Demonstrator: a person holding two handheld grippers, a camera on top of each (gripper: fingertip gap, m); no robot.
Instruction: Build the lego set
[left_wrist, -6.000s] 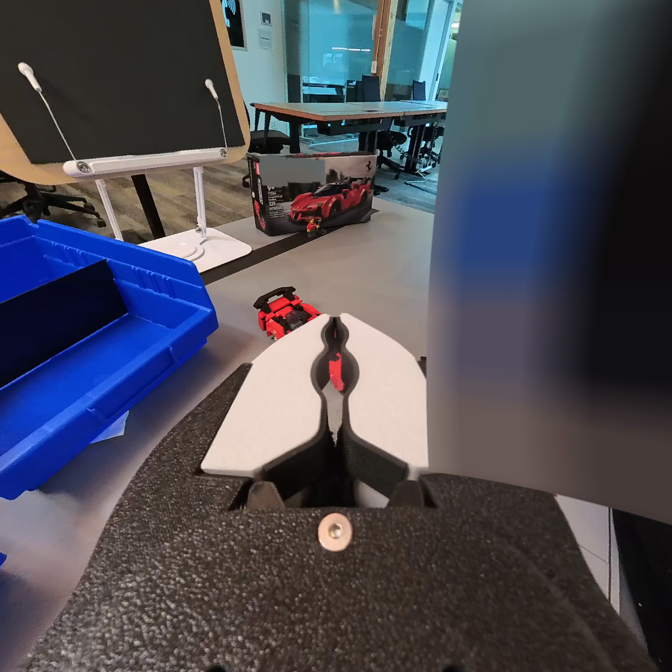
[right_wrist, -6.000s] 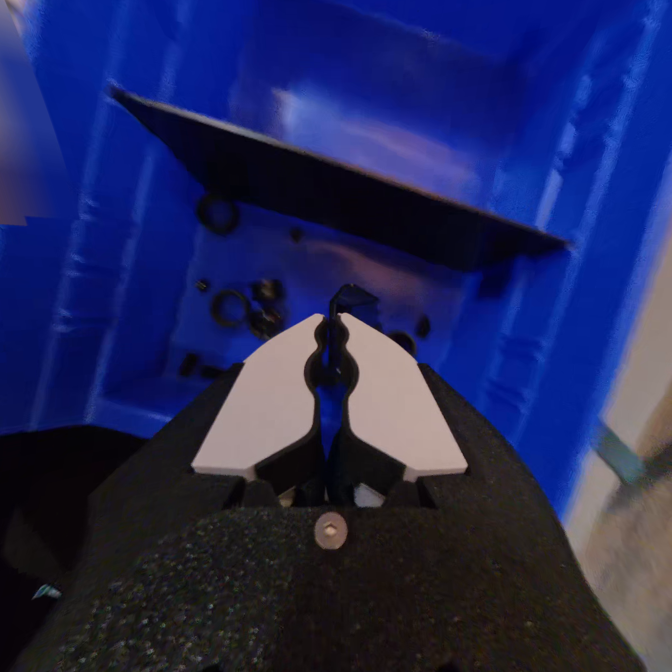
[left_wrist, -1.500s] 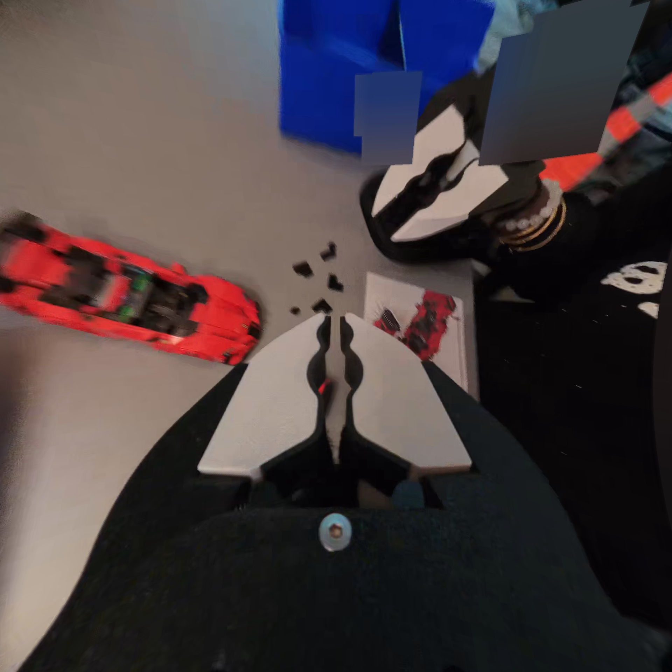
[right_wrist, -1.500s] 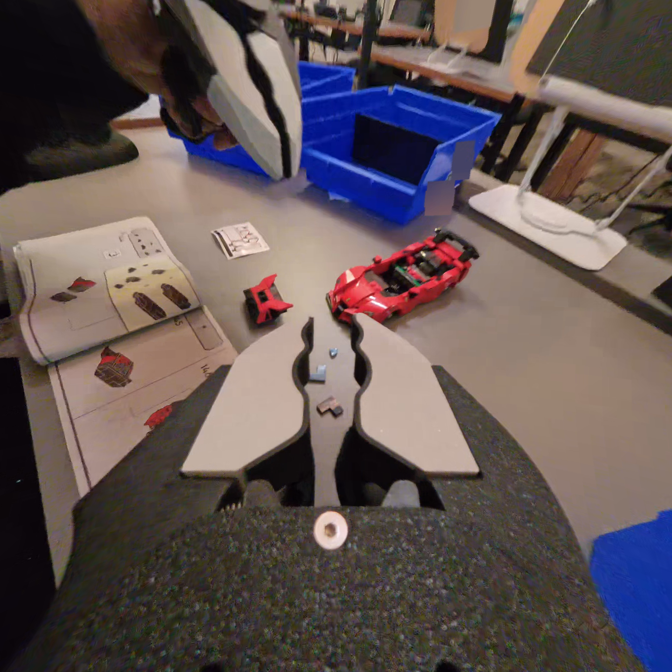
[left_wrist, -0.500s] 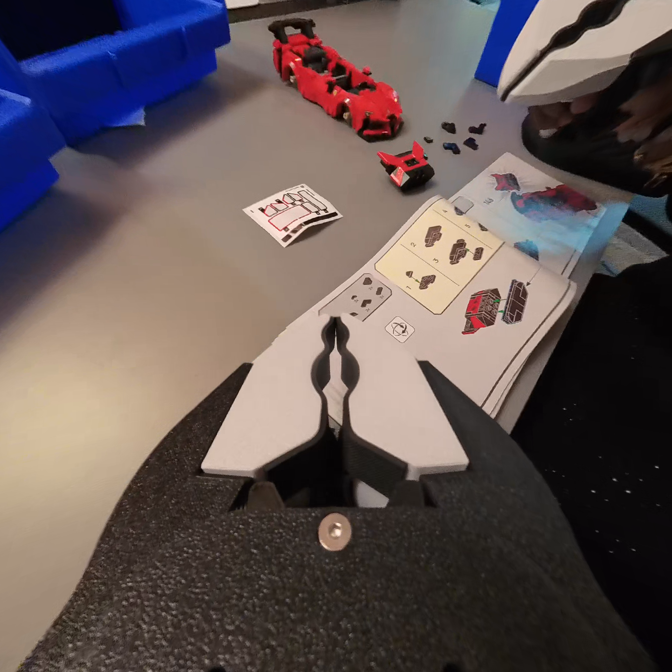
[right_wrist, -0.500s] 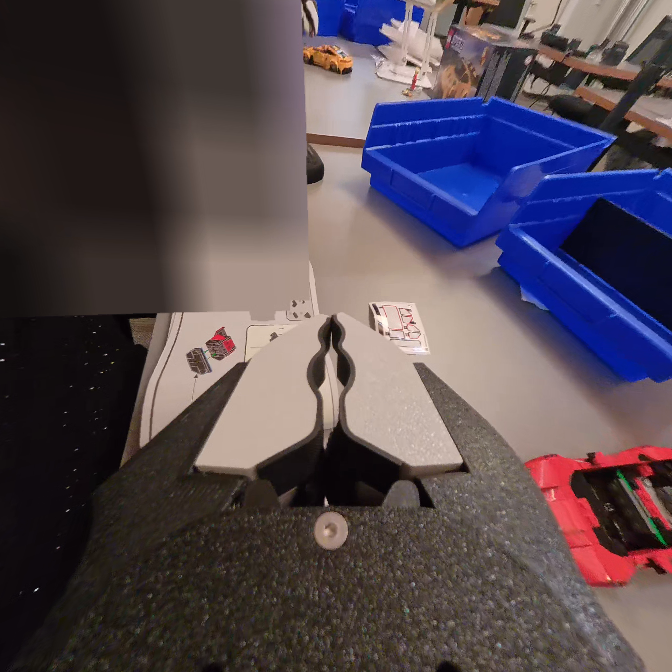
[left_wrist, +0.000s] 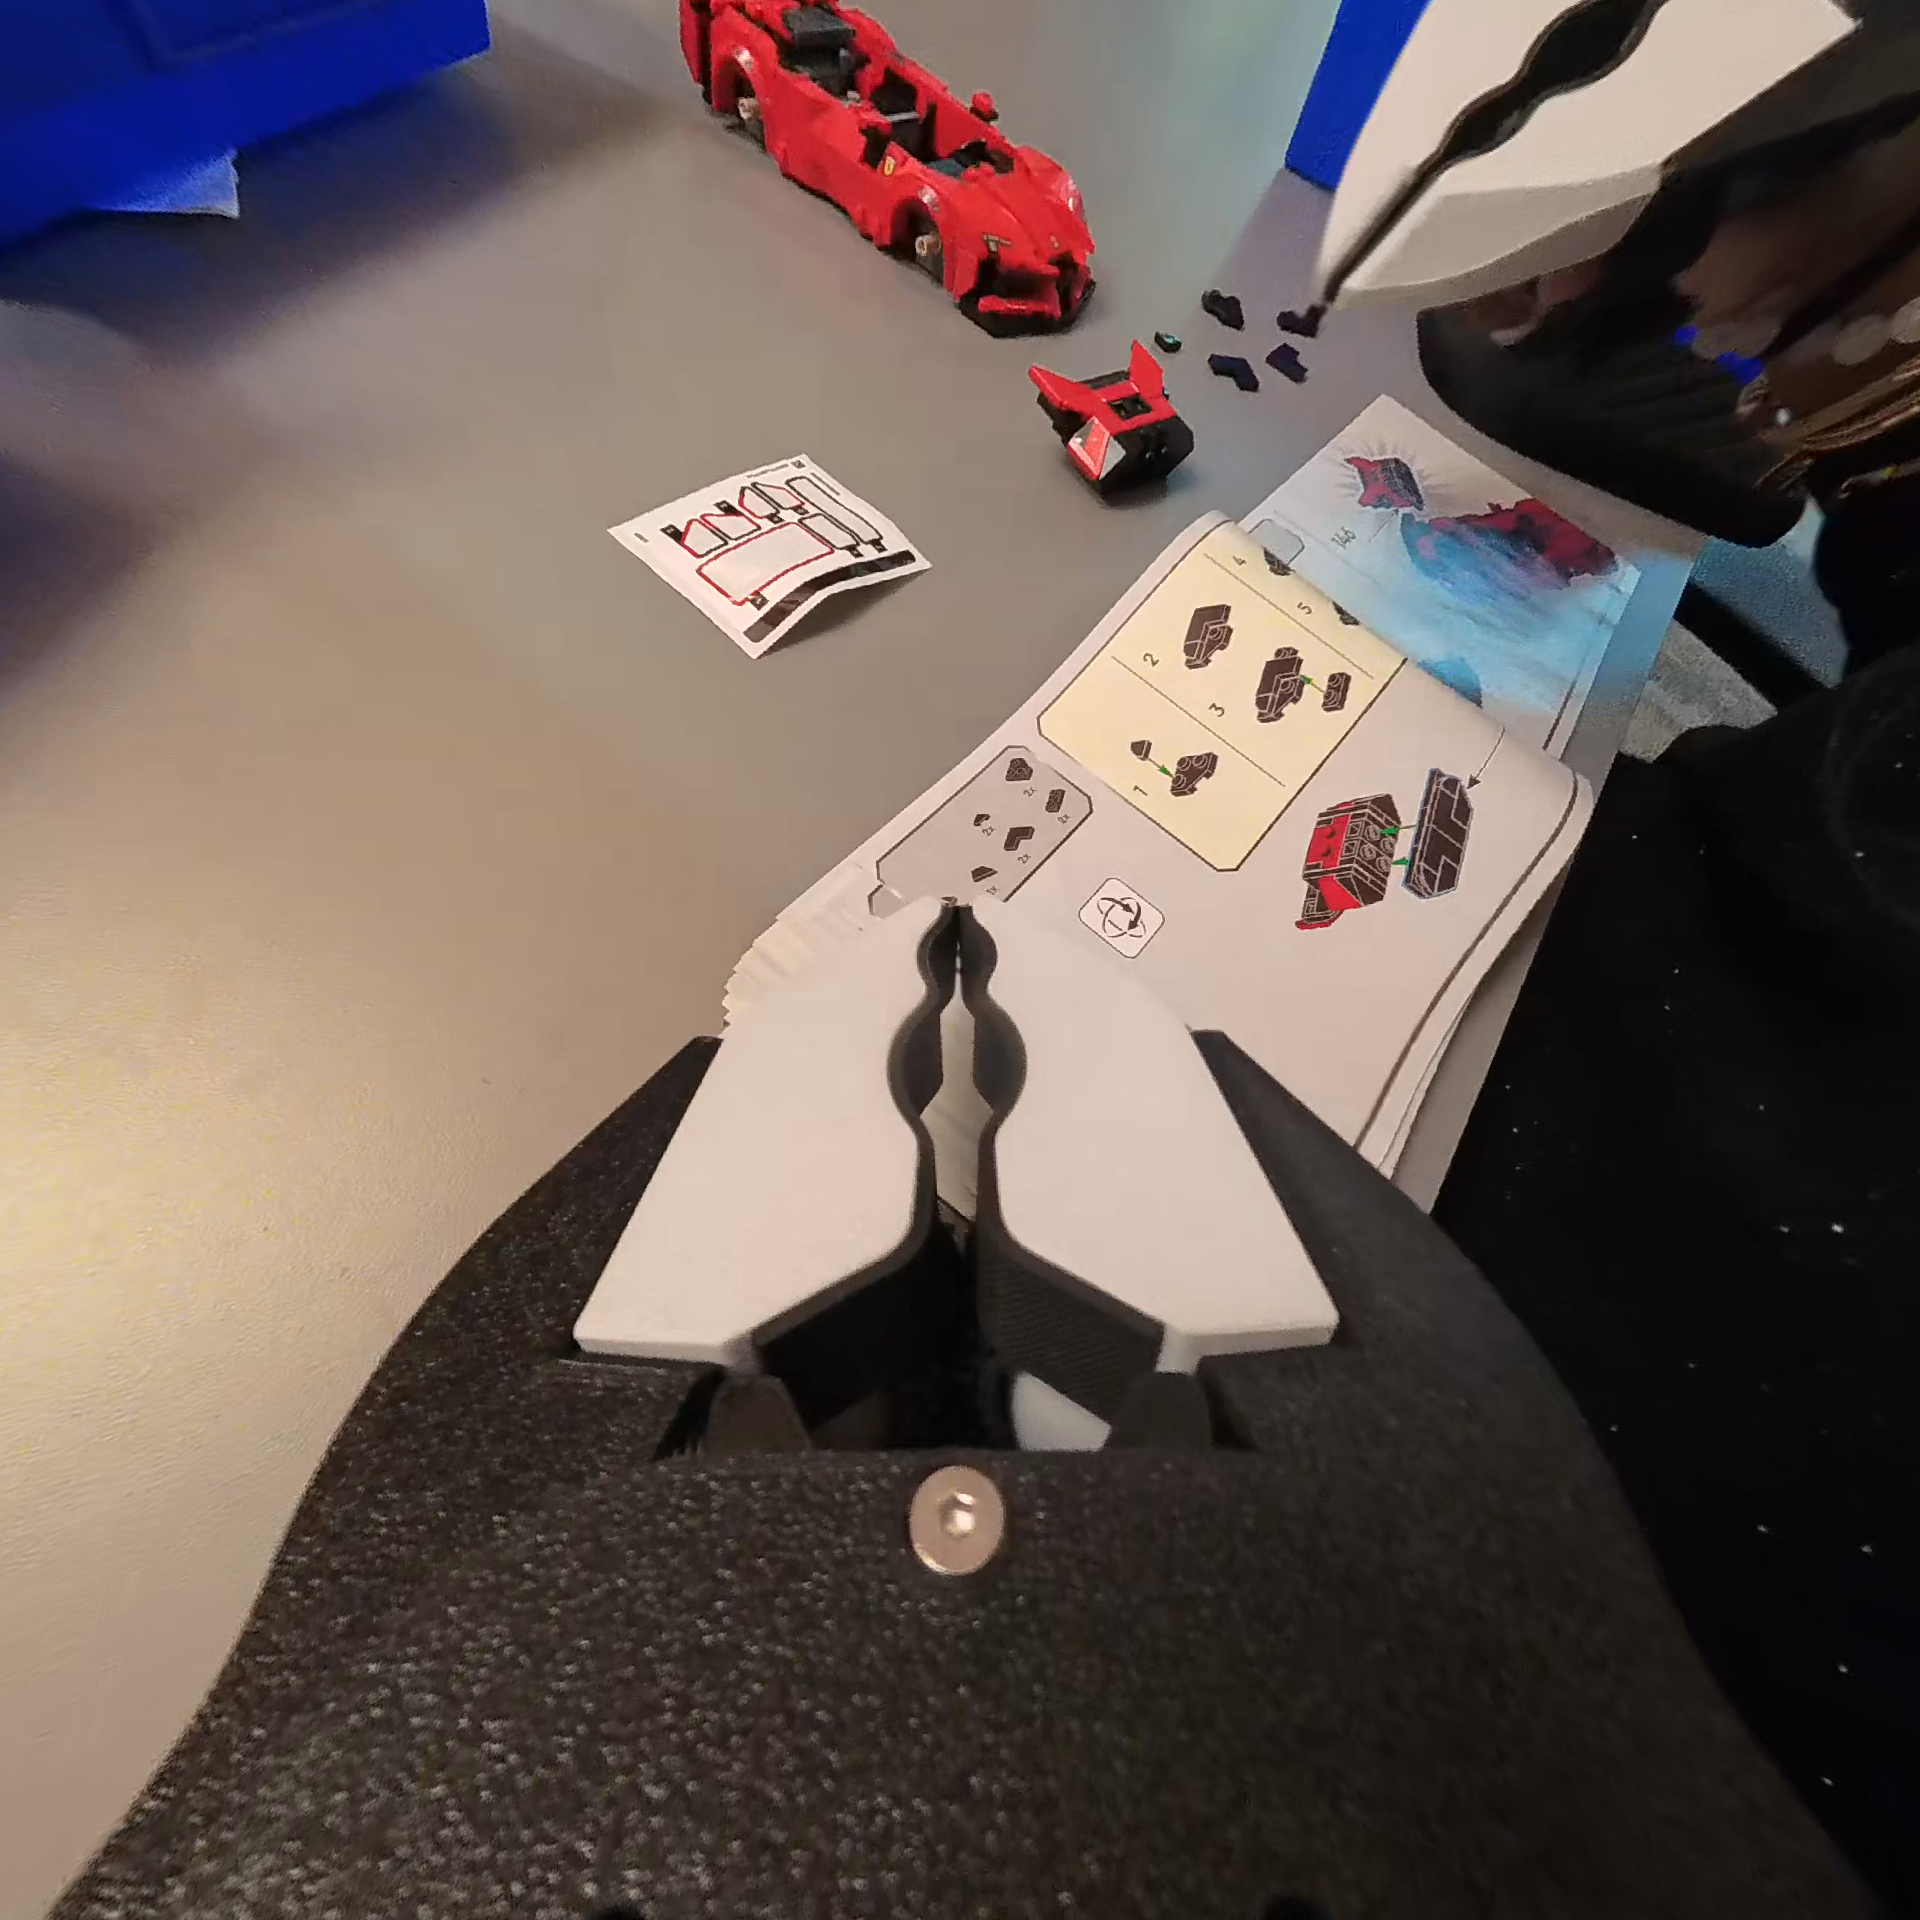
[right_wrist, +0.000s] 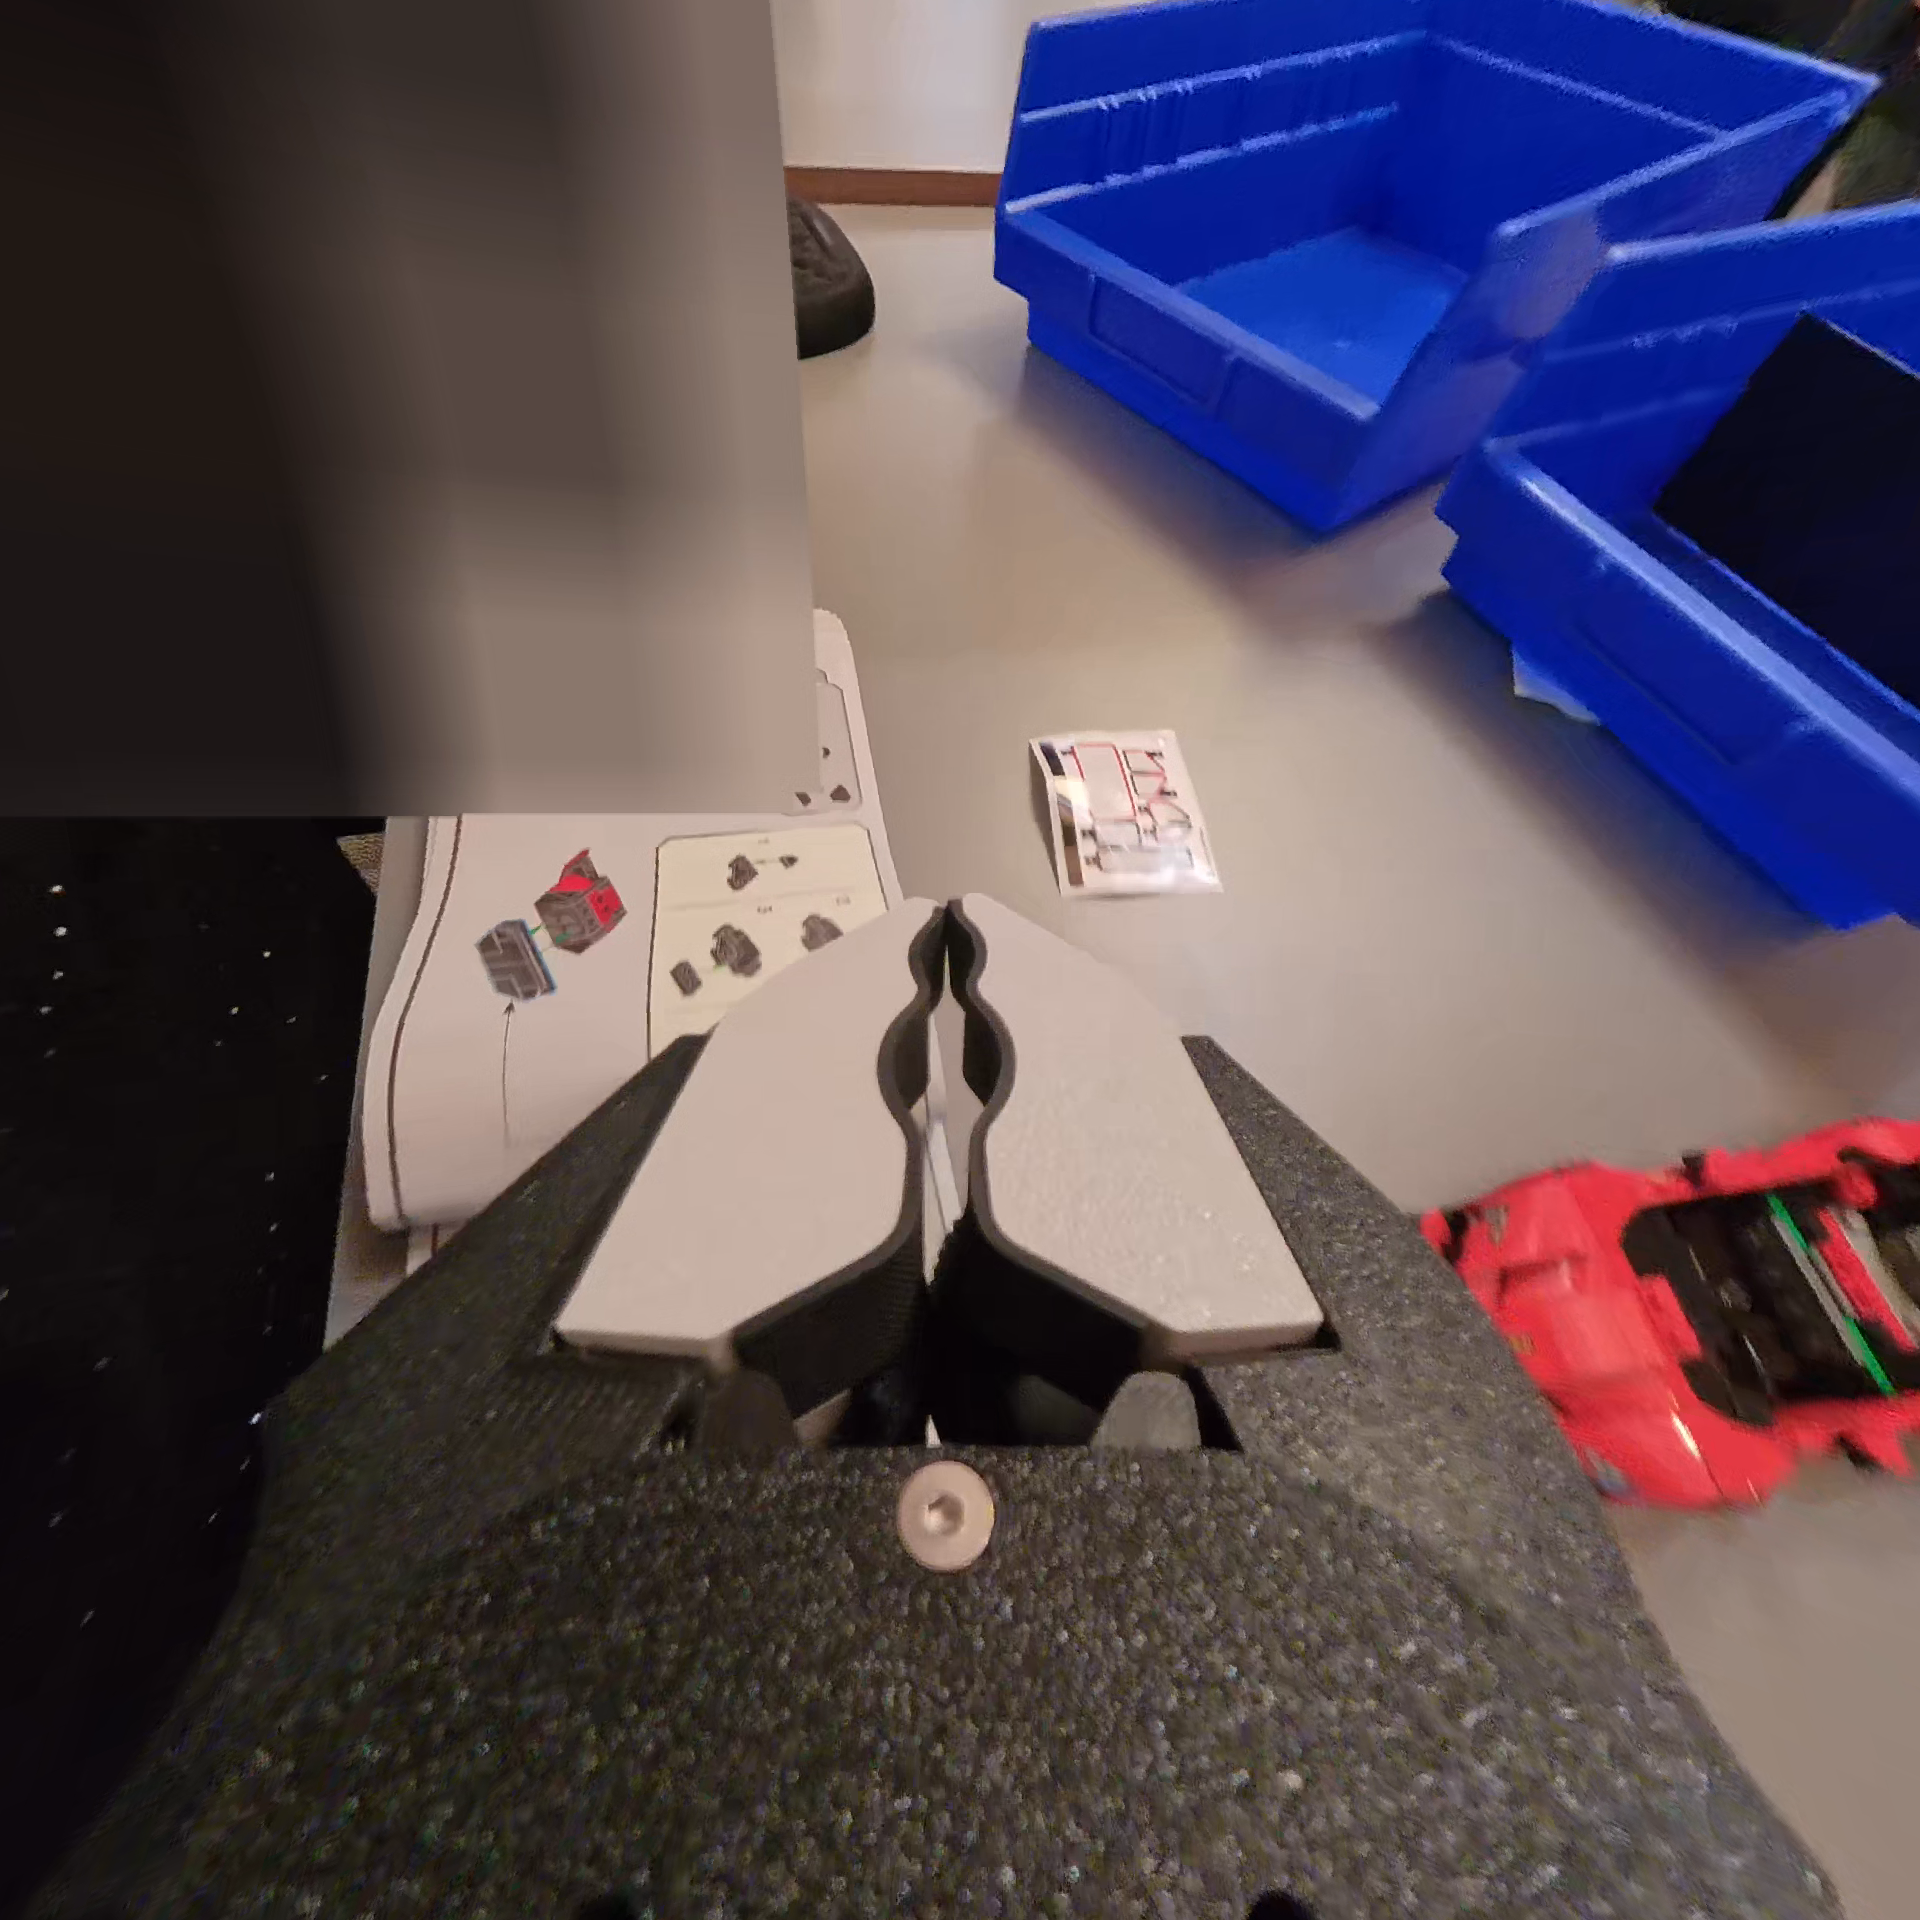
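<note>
Each gripper, the left gripper (left_wrist: 954, 914) and the right gripper (right_wrist: 948, 910), is showing two flat pale grey fingers with wavy black-lined inner edges, sitting in a grainy black body with one silver screw at the lower centre of the frame.

Soft, even indoor light falls from above; the grey table (left_wrist: 312, 831) ahead of my left claw (left_wrist: 951, 912) carries a pale warm sheen and only faint shadows. Left of that claw the table edge and blue bin (left_wrist: 208, 94) smear into blur. Beyond it the instruction booklet (left_wrist: 1195, 790) is sharp, its far page washed by bluish glare. Right of my right claw (right_wrist: 948, 909) the red lego car (right_wrist: 1704, 1320) is motion-blurred. Wide-angle bending curves both views' edges.
</note>
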